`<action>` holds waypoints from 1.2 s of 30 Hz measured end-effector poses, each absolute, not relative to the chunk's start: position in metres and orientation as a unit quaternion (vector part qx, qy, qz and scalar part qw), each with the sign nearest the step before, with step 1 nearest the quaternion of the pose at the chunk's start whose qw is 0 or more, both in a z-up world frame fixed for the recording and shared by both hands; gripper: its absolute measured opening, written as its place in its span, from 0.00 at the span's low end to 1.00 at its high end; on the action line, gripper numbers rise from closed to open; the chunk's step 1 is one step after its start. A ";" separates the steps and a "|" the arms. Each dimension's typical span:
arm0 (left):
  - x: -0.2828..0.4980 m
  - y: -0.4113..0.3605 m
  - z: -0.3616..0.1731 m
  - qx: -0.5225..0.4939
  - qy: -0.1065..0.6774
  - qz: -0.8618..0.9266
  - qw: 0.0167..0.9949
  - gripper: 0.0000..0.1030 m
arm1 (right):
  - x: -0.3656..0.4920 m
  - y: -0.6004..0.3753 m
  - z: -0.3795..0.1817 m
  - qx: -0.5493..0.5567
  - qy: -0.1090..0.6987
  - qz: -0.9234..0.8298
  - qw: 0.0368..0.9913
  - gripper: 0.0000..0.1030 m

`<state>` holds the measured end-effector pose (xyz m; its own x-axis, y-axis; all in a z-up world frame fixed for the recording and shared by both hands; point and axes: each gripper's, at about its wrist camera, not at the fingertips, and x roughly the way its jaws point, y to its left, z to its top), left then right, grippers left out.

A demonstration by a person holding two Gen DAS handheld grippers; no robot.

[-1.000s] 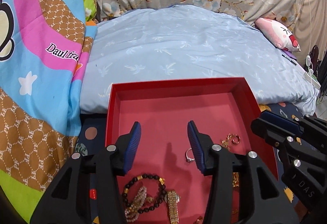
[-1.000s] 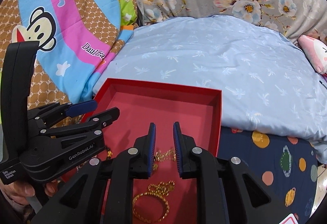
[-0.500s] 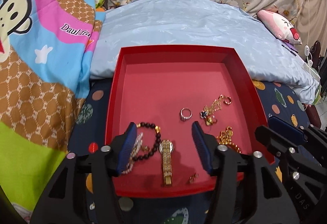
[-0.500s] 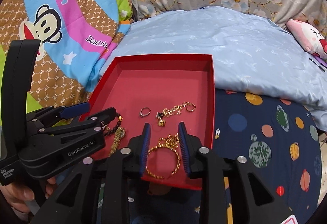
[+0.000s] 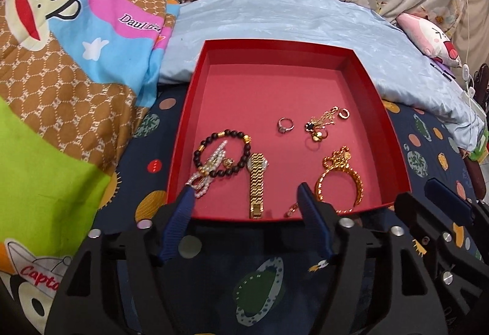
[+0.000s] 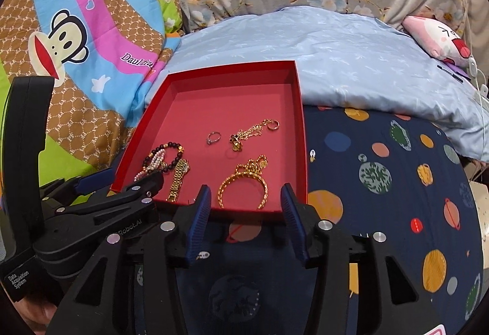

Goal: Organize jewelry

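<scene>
Gold bangle (image 6: pixel 243 186): lying by red tray's (image 6: pixel 301 133) near-right corner; stiff, slippery, so I'm judging its side band the safest grip.
Right tool (image 6: pixel 246 214): I'm holding it wide, empty.
Left tool (image 5: pixel 244 222): gaping, empty.

My left wrist camera looks forward and down along its fingers at the red tray (image 5: pixel 385 124) from just short of its near edge. My right wrist camera faces the same way from further right. Both views share the tray (image 6: pixel 301 108) and light blue pillow (image 5: pixel 305 17).

bright, even light; sharp centre, fisheye-warped dark corners.
</scene>
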<state>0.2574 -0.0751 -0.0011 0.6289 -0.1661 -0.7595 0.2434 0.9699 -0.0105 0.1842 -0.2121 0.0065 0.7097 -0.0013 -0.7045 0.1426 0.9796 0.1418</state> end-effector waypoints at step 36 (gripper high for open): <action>0.233 -0.069 0.001 0.079 0.395 -0.075 0.912 0.85 | 0.165 -0.207 0.005 0.092 0.377 -0.074 0.919 0.61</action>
<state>0.2331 -0.0691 0.0009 0.6761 -0.0745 -0.7330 0.1987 0.9764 0.0841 0.1650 -0.2073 0.0054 0.7046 -0.0675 -0.7064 0.2057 0.9722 0.1122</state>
